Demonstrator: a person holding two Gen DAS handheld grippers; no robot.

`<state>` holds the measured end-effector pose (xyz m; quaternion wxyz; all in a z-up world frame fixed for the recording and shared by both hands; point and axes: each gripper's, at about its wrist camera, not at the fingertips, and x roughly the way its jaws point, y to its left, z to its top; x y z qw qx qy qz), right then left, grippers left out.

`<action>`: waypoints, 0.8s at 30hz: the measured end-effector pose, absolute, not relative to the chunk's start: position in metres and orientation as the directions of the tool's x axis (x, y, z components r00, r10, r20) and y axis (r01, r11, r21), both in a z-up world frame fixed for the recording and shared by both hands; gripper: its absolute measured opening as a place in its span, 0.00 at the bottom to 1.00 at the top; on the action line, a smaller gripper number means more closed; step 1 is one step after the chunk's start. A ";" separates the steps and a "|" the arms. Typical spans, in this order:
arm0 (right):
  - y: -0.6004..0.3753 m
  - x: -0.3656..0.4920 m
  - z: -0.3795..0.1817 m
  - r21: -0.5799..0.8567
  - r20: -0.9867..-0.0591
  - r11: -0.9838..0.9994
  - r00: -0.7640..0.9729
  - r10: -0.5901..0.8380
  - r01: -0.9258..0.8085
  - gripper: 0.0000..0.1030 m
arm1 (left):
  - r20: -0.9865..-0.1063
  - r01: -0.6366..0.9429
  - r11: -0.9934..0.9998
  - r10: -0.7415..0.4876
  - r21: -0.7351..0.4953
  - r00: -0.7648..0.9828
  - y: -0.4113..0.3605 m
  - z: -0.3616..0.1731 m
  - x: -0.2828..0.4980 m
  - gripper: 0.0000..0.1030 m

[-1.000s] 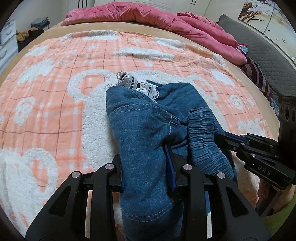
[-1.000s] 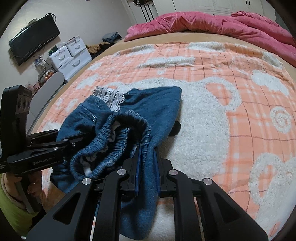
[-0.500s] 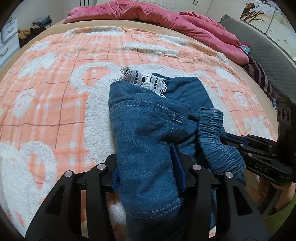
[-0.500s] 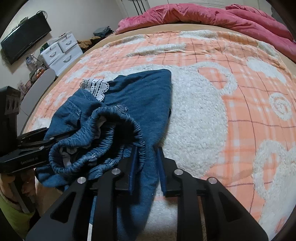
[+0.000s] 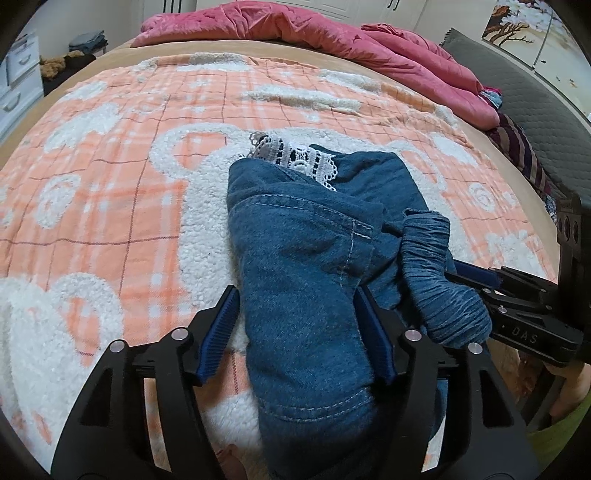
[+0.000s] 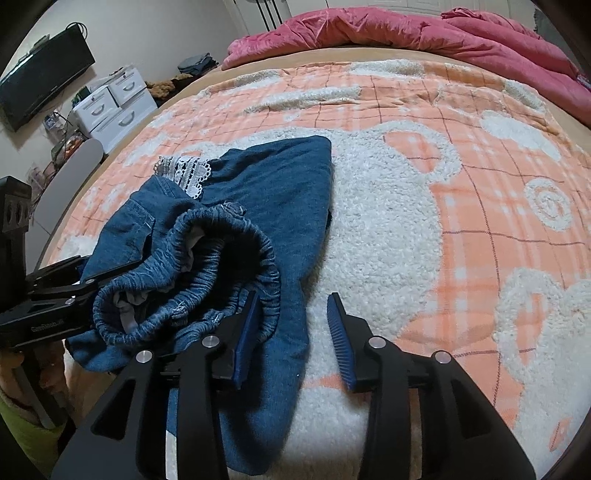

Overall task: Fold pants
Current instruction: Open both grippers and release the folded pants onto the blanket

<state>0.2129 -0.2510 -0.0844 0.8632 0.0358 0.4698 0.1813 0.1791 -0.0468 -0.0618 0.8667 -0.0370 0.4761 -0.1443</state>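
At the bottom of the left wrist view, the left gripper (image 5: pixel 301 325) is standing spread wide, its blue pads straddling a fold of the pants (image 5: pixel 314 266) without pinching. In the right wrist view, the right gripper (image 6: pixel 295 332) is likewise gaping, its left pad touching the elastic waistband (image 6: pixel 192 273). One pair of denim pants is lying bunched mid-frame, lace trim (image 5: pixel 295 160) showing, on one peach plaid blanket (image 5: pixel 110 184). One pink duvet (image 5: pixel 314 29) is lying along the top edge.

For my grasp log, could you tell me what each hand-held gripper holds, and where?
Nothing: the left hand-held gripper and right hand-held gripper are both open around the denim pants.
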 end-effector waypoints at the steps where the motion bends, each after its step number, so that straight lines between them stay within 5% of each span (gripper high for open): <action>1: -0.251 0.212 -0.084 0.231 -0.799 0.932 0.493 0.345 -0.278 0.38 | -0.815 0.214 0.956 -0.285 -0.202 0.505 -0.046 -0.061 0.178 0.56; 24: -0.261 0.183 -0.054 0.228 -0.771 0.939 0.541 0.335 -0.257 0.53 | -0.805 0.190 0.966 -0.250 -0.173 0.538 -0.034 -0.033 0.152 0.75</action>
